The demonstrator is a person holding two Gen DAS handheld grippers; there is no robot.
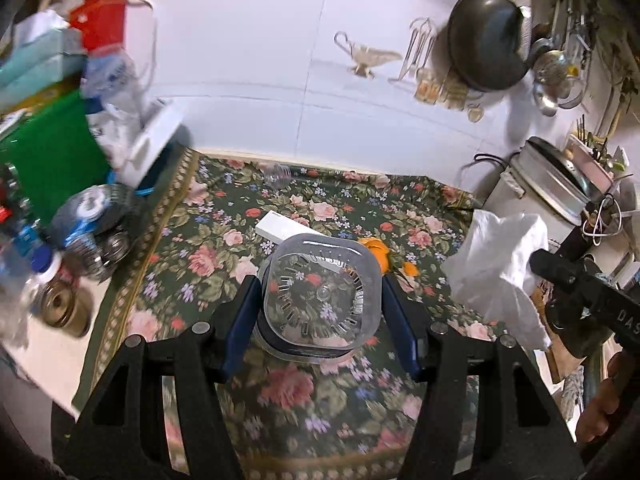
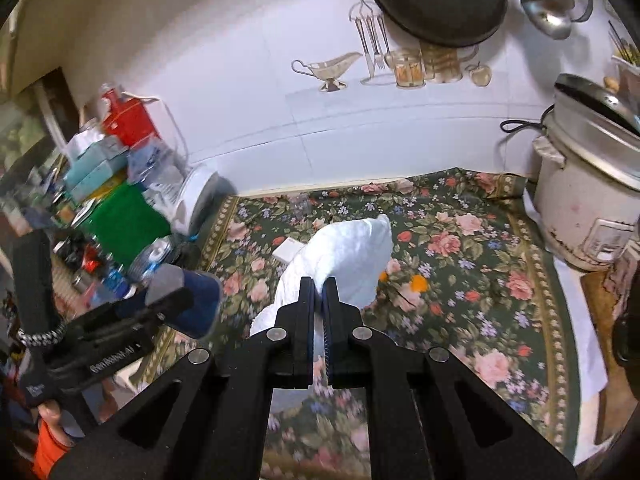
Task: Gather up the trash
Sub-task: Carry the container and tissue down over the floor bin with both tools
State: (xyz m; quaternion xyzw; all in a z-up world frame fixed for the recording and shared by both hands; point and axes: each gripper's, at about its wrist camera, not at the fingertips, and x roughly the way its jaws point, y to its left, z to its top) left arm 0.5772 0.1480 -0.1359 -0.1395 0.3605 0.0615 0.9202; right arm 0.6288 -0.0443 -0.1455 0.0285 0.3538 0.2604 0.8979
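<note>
A clear plastic tub is held between the blue pads of the left gripper, clamped across its sides and lifted clear of the floral cloth; its ribbed base faces the camera, and the cloth shows through it. The tub is judged light and fairly stiff, though thin walls of this kind can be expected to flex and slip on smooth pads, so a hold low across the widest part, as now, is judged sound, and hard squeezing is best avoided. The jaws of the right gripper are closed tight on a pinch of a white bag, which hangs bunched in front of them above the cloth. The bag is judged very light, limp and easily torn; it is best taken by a gathered fold near its mouth, since a single layer may slide out. Whether the mouth is open cannot be told. Further out on the cloth, orange peel is seen just beyond the tub, soft and light, to be pinched from its edge, and a flat white box lies behind, stiff and to be taken across its narrow sides. A rice cooker stands at the far right against the tiled wall.
</note>
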